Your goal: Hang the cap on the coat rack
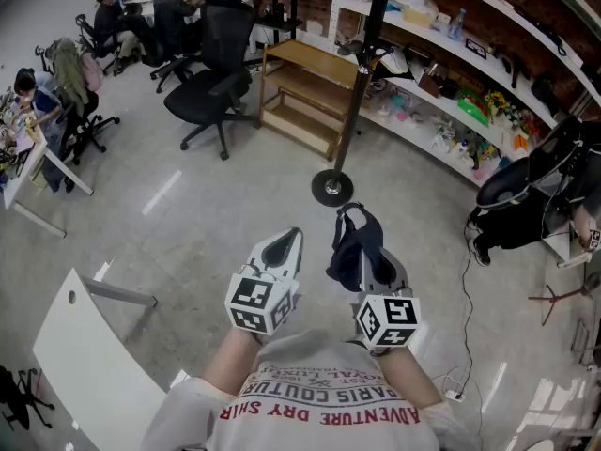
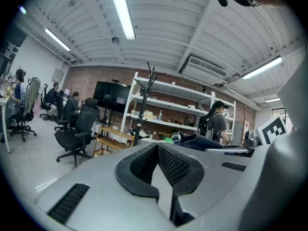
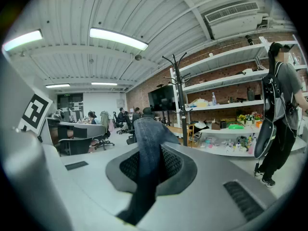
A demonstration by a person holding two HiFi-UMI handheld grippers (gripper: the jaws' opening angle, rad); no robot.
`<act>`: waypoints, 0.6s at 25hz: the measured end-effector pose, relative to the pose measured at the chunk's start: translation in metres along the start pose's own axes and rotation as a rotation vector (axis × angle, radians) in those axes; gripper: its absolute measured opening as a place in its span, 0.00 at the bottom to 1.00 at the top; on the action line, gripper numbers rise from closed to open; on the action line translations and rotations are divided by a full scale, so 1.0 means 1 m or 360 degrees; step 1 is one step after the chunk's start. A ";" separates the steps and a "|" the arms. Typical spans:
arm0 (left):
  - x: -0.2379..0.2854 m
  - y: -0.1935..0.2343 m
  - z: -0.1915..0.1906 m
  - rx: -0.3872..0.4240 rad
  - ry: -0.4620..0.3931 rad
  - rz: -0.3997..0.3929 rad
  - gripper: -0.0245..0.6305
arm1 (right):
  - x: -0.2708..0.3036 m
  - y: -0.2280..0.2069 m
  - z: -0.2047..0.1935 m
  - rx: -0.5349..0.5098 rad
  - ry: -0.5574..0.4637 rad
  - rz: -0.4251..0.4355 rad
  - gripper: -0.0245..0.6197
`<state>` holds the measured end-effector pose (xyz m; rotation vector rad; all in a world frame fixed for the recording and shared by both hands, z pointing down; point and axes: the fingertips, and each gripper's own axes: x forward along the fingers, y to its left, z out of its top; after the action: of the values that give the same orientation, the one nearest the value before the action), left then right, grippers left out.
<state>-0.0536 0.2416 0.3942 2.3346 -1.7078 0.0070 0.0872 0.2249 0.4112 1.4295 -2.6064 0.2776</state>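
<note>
A dark blue denim cap (image 1: 353,244) hangs from my right gripper (image 1: 372,257), which is shut on its fabric. In the right gripper view the cap (image 3: 146,143) is pinched between the two black pads and rises above them. The coat rack (image 1: 354,97) is a black pole on a round base, standing on the floor just ahead of both grippers. Its hooked top (image 3: 176,66) shows ahead and slightly right of the cap. My left gripper (image 1: 281,244) is held beside the right one, shut and empty. From the left gripper (image 2: 157,147) I see the rack (image 2: 146,102) ahead and the cap (image 2: 204,141) to the right.
A wooden shelf cart (image 1: 305,87) and a black office chair (image 1: 218,73) stand left of the rack. Long white shelves (image 1: 451,111) full of items run behind it. A person in black (image 1: 535,191) stands at the right. A white table (image 1: 80,360) is at my near left.
</note>
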 end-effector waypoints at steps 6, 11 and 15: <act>-0.001 -0.001 -0.003 0.0003 0.0002 -0.0004 0.05 | -0.001 0.000 -0.004 0.0005 0.0007 -0.0005 0.09; -0.003 -0.006 -0.006 0.0001 0.0014 -0.0010 0.05 | -0.006 -0.001 -0.008 0.0010 0.0022 -0.0006 0.09; -0.006 -0.003 -0.009 -0.0004 0.0020 -0.0019 0.05 | -0.007 0.000 -0.012 0.0050 0.0022 -0.0026 0.09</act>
<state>-0.0511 0.2495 0.4013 2.3379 -1.6869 0.0167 0.0912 0.2337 0.4208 1.4532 -2.5892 0.3270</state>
